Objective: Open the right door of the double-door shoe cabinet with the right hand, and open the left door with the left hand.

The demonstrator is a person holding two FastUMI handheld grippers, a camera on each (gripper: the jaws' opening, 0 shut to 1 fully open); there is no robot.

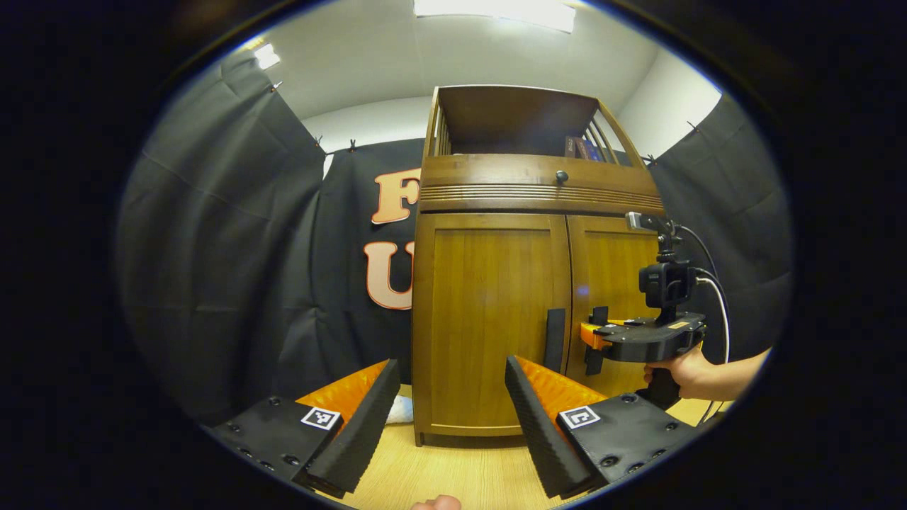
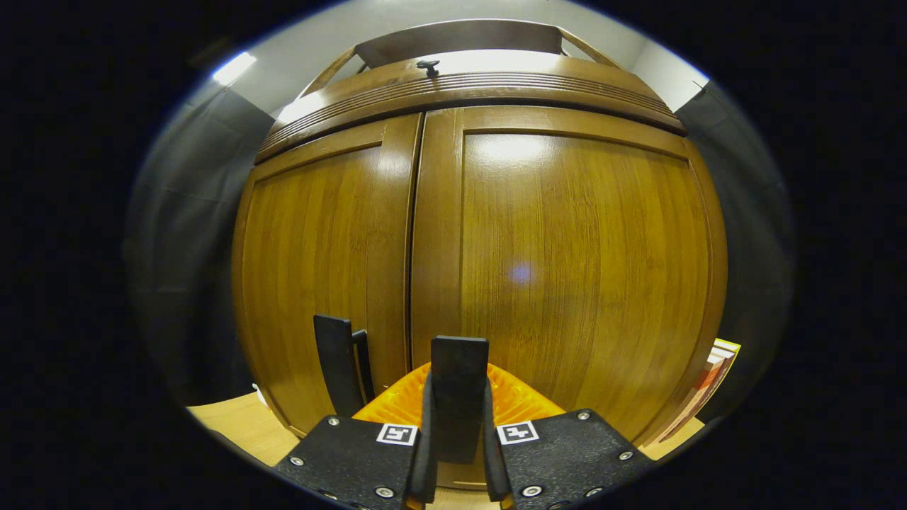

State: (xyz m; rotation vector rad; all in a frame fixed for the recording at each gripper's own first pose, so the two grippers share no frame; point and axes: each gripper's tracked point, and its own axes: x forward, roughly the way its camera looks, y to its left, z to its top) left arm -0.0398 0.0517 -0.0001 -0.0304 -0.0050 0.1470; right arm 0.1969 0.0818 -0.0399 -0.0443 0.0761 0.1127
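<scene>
Closed on the upright right door handle [image 2: 459, 393], the right gripper [image 2: 459, 453] sits tight against the still-shut right door [image 2: 567, 262], while the left gripper [image 1: 450, 418] hangs wide open and empty, well back from the vertical left door handle [image 1: 554, 340] ahead.

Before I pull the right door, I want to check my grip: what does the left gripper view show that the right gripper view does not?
Left gripper view: the cabinet's open top shelf, the floor, the open left gripper, and a hand holding the right gripper at the right door.
Right gripper view: close up, that gripper is closed around the right handle, apparently pressing it on both sides.
Both: the left door and right door shut, the left handle, the drawer knob.
</scene>
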